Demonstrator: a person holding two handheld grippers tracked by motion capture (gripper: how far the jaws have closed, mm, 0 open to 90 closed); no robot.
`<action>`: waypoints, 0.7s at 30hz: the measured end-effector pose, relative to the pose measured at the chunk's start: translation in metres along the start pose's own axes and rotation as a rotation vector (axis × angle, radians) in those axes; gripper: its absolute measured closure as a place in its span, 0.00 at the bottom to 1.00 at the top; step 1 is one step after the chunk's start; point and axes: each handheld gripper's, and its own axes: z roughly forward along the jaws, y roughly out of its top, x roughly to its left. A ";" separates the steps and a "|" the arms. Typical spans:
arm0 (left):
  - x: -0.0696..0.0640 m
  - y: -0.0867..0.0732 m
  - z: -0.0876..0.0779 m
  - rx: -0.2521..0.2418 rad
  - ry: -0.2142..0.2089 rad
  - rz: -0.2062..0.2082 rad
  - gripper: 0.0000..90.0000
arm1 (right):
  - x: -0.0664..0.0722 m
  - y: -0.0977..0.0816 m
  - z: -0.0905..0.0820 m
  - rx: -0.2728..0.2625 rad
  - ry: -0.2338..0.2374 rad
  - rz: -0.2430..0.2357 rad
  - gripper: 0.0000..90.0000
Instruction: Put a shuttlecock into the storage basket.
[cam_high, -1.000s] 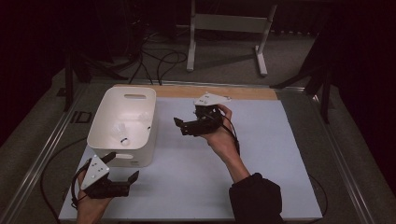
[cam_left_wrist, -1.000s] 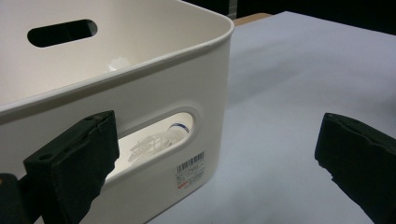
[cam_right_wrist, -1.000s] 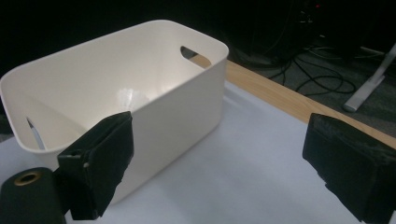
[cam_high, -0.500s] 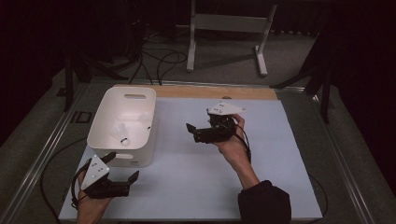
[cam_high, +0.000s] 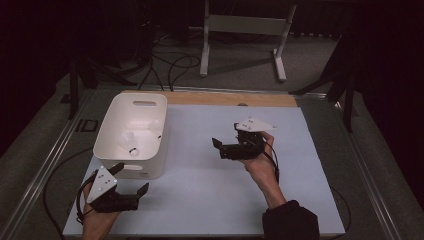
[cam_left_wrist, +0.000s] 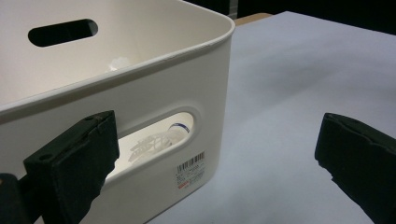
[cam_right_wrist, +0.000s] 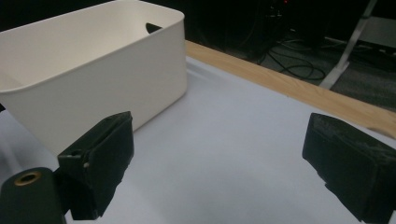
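Observation:
A white plastic bin (cam_high: 150, 117) stands at the left of the pale blue mat (cam_high: 200, 190). Small white items (cam_high: 132, 144) lie on its bottom; one, a white ribbed piece (cam_left_wrist: 156, 142), shows through the bin's (cam_left_wrist: 187, 79) handle slot. My left gripper (cam_high: 131, 178) rests near the front left corner of the mat, just in front of the bin, open and holding nothing. My right gripper (cam_high: 219, 149) is held over the middle of the mat with its jaws pointing left toward the bin (cam_right_wrist: 93, 88), open and holding nothing.
A wooden strip (cam_high: 225, 98) runs along the mat's far edge. Metal rails (cam_high: 42, 170) border the table on both sides. Beyond it on the floor are cables (cam_high: 165, 65) and a white stand (cam_high: 240, 30). The right half of the mat is bare.
My right gripper has drawn back from beside the bin, moving right and toward the near side. The left gripper and the bin have stayed put.

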 end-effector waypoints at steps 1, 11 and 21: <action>0.000 0.000 0.000 0.000 -0.001 0.000 0.01 | -0.002 -0.004 -0.003 -0.006 0.001 0.013 0.10; 0.000 0.000 0.000 -0.001 0.001 -0.001 0.01 | -0.016 -0.022 -0.018 0.001 -0.042 0.036 0.10; 0.000 0.000 0.000 0.000 0.001 -0.001 0.01 | -0.028 -0.036 -0.037 0.000 -0.090 0.046 0.10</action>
